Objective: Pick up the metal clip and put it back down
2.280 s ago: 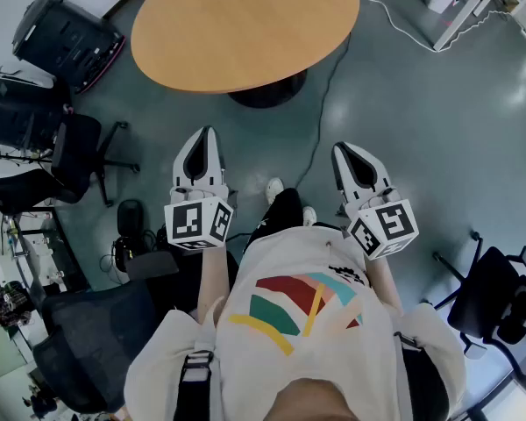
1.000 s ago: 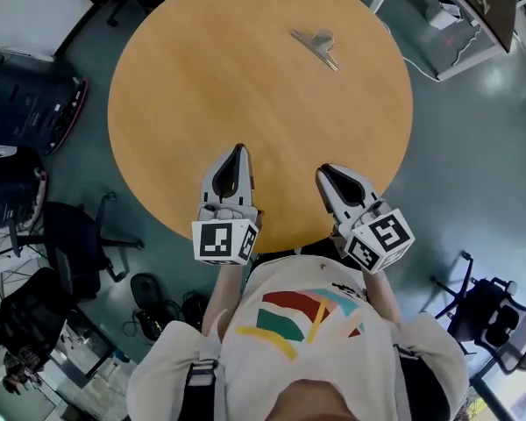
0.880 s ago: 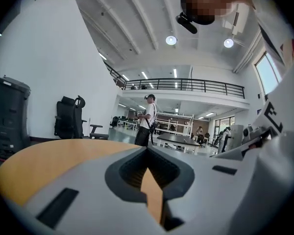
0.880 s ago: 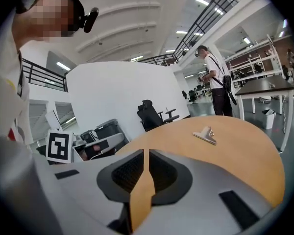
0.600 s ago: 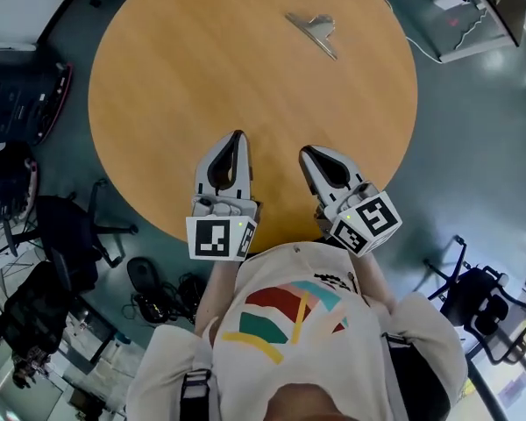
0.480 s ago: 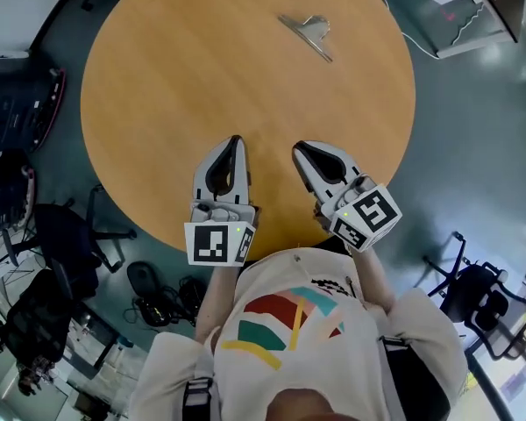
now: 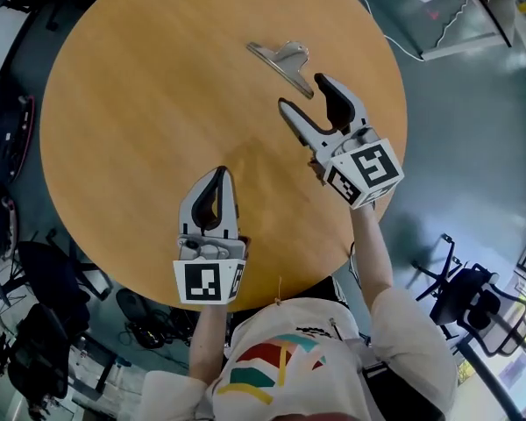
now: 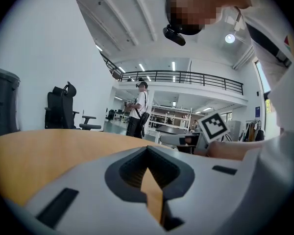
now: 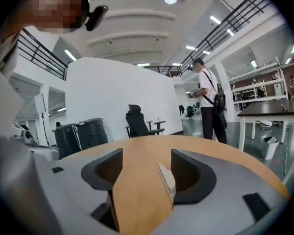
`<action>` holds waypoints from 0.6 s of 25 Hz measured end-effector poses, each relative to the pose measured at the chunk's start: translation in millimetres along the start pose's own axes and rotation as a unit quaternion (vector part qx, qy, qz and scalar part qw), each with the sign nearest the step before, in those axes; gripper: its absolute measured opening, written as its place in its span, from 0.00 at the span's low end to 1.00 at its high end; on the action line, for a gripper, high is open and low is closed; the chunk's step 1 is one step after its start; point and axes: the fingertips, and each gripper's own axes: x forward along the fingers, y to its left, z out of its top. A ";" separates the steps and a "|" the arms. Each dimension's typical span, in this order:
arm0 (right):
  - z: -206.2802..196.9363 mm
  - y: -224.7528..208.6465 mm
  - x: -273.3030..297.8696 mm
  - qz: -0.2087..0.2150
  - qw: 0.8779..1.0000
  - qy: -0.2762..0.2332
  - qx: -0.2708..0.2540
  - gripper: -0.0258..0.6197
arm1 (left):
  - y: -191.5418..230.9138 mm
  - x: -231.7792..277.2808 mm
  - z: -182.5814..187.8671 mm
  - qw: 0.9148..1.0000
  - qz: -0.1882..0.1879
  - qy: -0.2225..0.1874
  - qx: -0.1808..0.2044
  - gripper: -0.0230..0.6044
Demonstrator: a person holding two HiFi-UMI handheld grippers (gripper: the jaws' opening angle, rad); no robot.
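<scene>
the right tongs (image 7: 303,94) are opening, their jaws standing wide apart with nothing pressing on the pads; in the right gripper view a thin edge of the metal clip (image 7: 282,60) is showing low between them, close to the right-hand jaw, and whether it is touching that jaw cannot be told. the left tongs (image 7: 216,177) are closed, the jaw tips meeting with only a narrow sliver of wood showing behind them, and they are holding nothing. in the head view the right tongs are reaching out over the far right part of the round wooden tabletop (image 7: 131,103), tips pointing at the near end of the clip, while the left tongs are hanging over the near edge, well apart from the clip. the clip is lying flat on the tabletop toward its far side, its long bar running diagonally and its handle loops pointing away. beyond the tabletop, the right gripper view is showing a black office chair (image 9: 139,121), two dark bins (image 9: 81,131) beside a white wall, and a standing person (image 9: 208,102) with a shoulder bag.
</scene>
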 end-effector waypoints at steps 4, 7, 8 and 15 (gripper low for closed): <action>-43.6 -64.3 43.0 -0.025 0.996 0.073 0.046 0.49 | 8.3 32.3 -34.3 1.000 0.008 0.021 -0.013 0.11; -60.5 -99.1 59.1 -0.031 0.991 0.089 0.092 0.49 | 5.6 54.7 -46.9 0.999 0.013 0.030 -0.019 0.11; -62.8 -107.6 63.9 -0.033 0.990 0.091 0.101 0.49 | 4.6 60.5 -48.9 0.999 0.013 0.032 -0.020 0.11; -72.9 -118.2 87.1 -0.014 0.985 0.111 0.135 0.49 | -8.0 70.0 -61.2 0.999 -0.002 0.039 -0.024 0.11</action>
